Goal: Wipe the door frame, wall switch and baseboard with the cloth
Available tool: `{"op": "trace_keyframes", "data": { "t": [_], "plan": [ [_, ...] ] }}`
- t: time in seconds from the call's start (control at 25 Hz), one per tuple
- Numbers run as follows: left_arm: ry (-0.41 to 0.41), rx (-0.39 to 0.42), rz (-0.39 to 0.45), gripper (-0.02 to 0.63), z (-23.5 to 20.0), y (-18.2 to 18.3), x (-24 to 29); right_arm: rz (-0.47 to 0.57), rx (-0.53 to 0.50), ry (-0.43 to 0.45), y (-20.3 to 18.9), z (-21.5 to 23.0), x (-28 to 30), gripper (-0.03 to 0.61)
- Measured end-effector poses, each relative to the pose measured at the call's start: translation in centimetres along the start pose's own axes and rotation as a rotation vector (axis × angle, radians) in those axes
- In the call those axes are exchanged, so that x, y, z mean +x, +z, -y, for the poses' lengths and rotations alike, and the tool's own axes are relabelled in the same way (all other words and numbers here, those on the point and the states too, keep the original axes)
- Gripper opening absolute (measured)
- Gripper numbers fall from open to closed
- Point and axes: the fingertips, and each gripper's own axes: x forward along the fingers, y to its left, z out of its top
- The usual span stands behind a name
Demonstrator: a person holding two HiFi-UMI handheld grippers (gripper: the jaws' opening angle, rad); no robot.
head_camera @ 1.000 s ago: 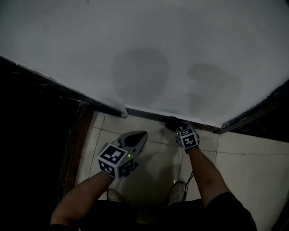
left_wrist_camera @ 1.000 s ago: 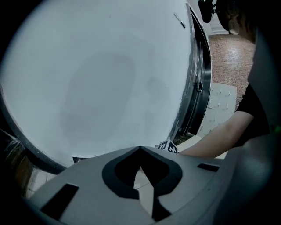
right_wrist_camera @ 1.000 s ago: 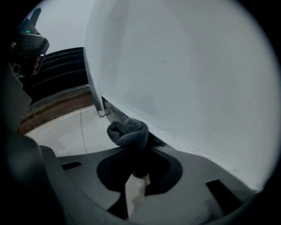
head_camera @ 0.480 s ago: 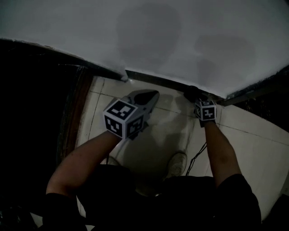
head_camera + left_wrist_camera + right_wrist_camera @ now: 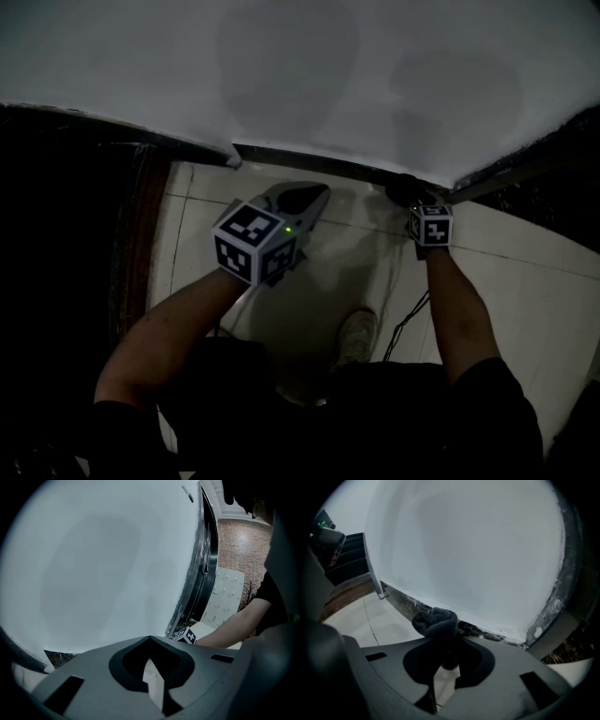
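Pinching the cloth [image 5: 436, 621], the right claw [image 5: 446, 648] has slid to the baseboard's [image 5: 404, 603] right end, probably nearly finishing it; the left claw [image 5: 150, 644] idles, pressed together.

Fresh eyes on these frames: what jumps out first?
The big white wall fills the top of every view. At its foot, the right claw pins a dark bunched cloth at the baseboard. The left claw hangs shut and empty over the pale floor tiles.

2 grippers (L gripper [image 5: 309, 195], R gripper [image 5: 411, 192]), 1 cloth [image 5: 436, 622], 1 baseboard [image 5: 403, 603].
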Motion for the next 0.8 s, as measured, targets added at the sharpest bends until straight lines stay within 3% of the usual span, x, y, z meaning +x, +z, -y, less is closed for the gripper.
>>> {"op": "trace_keyframes", "data": {
  "t": [0.48,0.8],
  "plan": [
    [-0.012,-0.004,-0.028,0.002,1.1,-0.4,1.0,-0.028,0.079,-0.084,-2.9,4.4,-0.9,0.046],
    [0.041,-0.048,0.042,0.002,-2.2,0.4,-2.5,-0.065,0.039,-0.21,-3.2,4.5,-1.7,0.046]
  ]
}}
